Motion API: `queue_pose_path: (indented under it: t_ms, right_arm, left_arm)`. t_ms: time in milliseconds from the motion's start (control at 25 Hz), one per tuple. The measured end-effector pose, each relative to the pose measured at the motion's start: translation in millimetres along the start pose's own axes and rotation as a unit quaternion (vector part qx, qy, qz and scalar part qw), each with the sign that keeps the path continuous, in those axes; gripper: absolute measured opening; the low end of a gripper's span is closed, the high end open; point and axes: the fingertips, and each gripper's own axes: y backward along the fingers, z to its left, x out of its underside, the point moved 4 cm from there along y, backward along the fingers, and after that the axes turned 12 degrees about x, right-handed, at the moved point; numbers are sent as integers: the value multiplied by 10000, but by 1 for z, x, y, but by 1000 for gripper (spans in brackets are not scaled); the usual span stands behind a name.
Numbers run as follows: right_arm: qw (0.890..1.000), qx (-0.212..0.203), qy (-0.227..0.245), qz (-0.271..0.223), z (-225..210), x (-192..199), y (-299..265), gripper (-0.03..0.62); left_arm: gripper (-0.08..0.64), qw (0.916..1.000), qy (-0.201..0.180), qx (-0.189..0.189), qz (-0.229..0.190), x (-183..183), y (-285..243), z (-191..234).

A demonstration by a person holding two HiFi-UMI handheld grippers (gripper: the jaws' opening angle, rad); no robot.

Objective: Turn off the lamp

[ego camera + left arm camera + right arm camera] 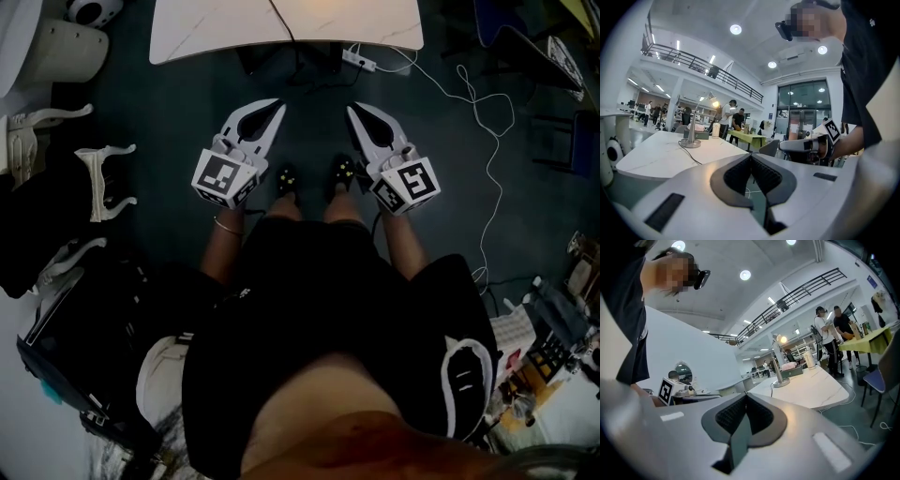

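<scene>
Grippers number two: the left gripper and the right gripper, each with its jaws pressed together on nothing, both aimed toward one white table. One lamp stands lit on that table, well apart from both grippers. The head view cuts the lamp off at its top edge; only its dark cable shows there.

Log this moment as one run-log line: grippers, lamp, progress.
left gripper: shut, empty | right gripper: shut, empty | lamp: lit, on table, untouched | position: both grippers short of table
</scene>
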Motion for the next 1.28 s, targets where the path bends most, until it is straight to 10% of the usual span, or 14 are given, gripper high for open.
queue_pose_path:
  t_ms: [1280]
  right_arm:
    - [9976, -352, 121, 590, -34, 98, -103, 21]
  left_arm:
    - [8, 9981, 200, -583, 91, 109, -29, 51]
